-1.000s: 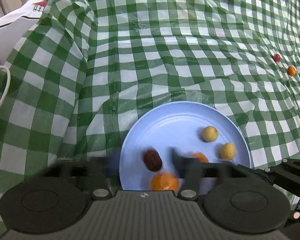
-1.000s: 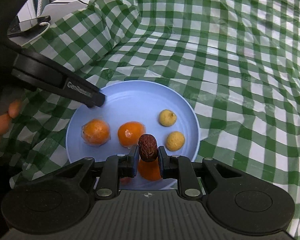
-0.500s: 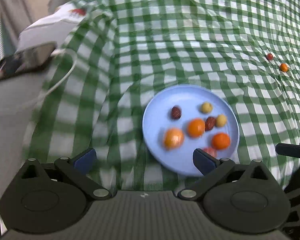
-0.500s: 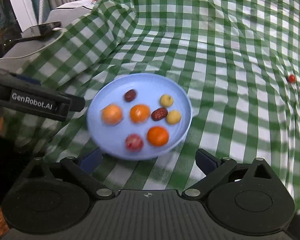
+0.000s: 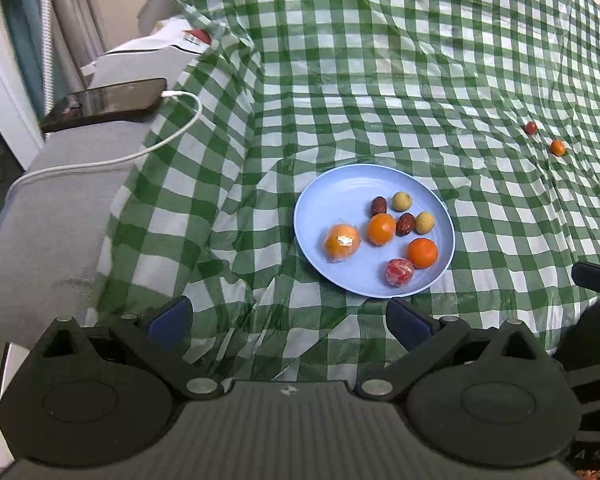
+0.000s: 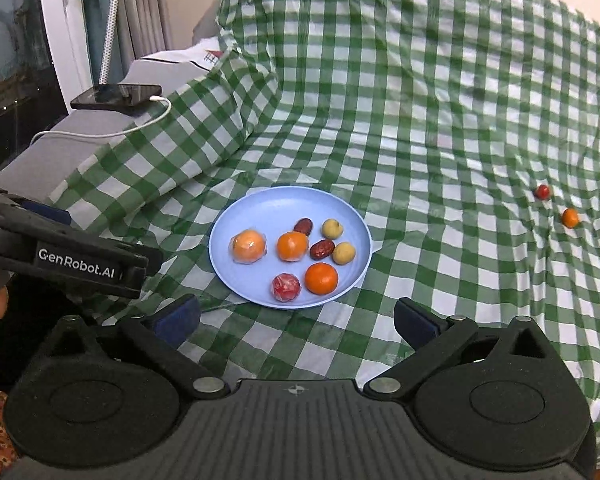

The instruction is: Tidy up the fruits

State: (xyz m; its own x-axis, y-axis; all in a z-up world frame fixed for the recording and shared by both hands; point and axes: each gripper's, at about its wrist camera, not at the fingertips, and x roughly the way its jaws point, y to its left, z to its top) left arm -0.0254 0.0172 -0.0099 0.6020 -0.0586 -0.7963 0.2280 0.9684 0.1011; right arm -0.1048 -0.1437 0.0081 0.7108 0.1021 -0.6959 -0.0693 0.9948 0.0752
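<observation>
A light blue plate (image 5: 320,204) (image 6: 256,212) sits on the green checked cloth. It holds three oranges, one of them wrapped (image 5: 342,243) (image 6: 248,246), a wrapped red fruit (image 5: 399,272) (image 6: 286,287), two dark red dates (image 6: 322,249) and two small yellow fruits (image 6: 344,253). A small red fruit (image 5: 531,127) (image 6: 543,191) and a small orange fruit (image 5: 557,147) (image 6: 570,217) lie apart on the cloth at the right. My left gripper (image 5: 288,322) and my right gripper (image 6: 296,320) are both open and empty, held back from the plate's near edge.
A phone (image 5: 108,100) (image 6: 116,96) with a white charging cable (image 5: 112,156) lies on a grey surface at the left, beyond the cloth's folded edge. The left gripper's body (image 6: 72,262) shows at the left of the right wrist view.
My right gripper opened and left its date on the plate beside the middle orange. Both grippers opened wide and drew back and up from the plate.
</observation>
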